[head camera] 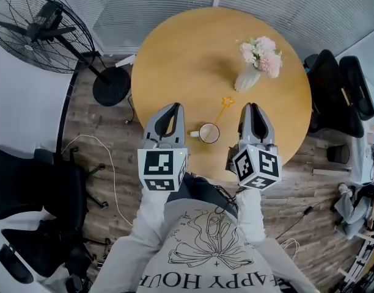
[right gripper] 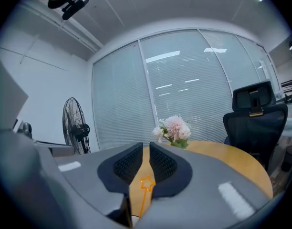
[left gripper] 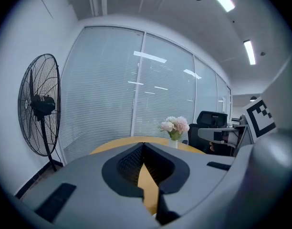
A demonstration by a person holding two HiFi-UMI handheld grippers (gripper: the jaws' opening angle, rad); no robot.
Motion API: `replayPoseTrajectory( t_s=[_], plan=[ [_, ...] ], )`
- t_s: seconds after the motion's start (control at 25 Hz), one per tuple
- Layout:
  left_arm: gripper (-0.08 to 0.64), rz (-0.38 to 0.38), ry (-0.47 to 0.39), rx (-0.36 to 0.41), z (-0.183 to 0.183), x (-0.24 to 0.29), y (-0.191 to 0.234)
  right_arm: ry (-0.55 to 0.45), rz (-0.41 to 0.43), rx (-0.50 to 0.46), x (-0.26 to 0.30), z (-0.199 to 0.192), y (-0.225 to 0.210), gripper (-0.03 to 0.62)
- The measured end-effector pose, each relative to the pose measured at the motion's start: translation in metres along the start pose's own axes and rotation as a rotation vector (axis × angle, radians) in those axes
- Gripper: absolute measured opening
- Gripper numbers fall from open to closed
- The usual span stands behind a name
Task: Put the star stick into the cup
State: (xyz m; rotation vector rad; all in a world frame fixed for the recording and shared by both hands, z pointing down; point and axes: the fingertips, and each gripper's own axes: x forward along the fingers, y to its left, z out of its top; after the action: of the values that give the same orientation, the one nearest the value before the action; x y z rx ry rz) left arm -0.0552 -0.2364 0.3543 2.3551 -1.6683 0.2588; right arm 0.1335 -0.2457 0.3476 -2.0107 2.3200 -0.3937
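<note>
A white cup (head camera: pixel 209 133) stands near the front edge of the round wooden table (head camera: pixel 175 47), between my two grippers. The orange star stick (head camera: pixel 225 102) leans out of the cup, its star end up and to the right; its lower end seems to be inside the rim. My left gripper (head camera: pixel 175 107) hovers just left of the cup, its tips touching and nothing held (left gripper: pixel 143 145). My right gripper (head camera: pixel 252 106) is right of the stick, its jaws a narrow gap apart and empty (right gripper: pixel 146 146). Through that gap the star stick (right gripper: pixel 146 182) shows beyond the pads.
A white vase of pink flowers (head camera: pixel 257 60) stands on the table behind the cup. A black floor fan (head camera: pixel 43 29) is at the back left. Black office chairs (head camera: pixel 333 90) crowd the right side, another chair (head camera: pixel 22 188) sits left, and cables lie on the floor.
</note>
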Motion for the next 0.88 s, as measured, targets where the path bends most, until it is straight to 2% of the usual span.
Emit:
replayPoseTrajectory(
  t_s=[0.32, 0.88],
  plan=[
    [0.006, 0.001, -0.077, 0.026, 0.033, -0.016, -0.007, -0.058, 0.034, -0.020, -0.013, 0.027, 0.008, 0.054],
    [0.006, 0.005, -0.144, 0.049, 0.060, -0.025, -0.017, -0.117, 0.089, -0.031, -0.019, 0.053, 0.016, 0.054]
  ],
)
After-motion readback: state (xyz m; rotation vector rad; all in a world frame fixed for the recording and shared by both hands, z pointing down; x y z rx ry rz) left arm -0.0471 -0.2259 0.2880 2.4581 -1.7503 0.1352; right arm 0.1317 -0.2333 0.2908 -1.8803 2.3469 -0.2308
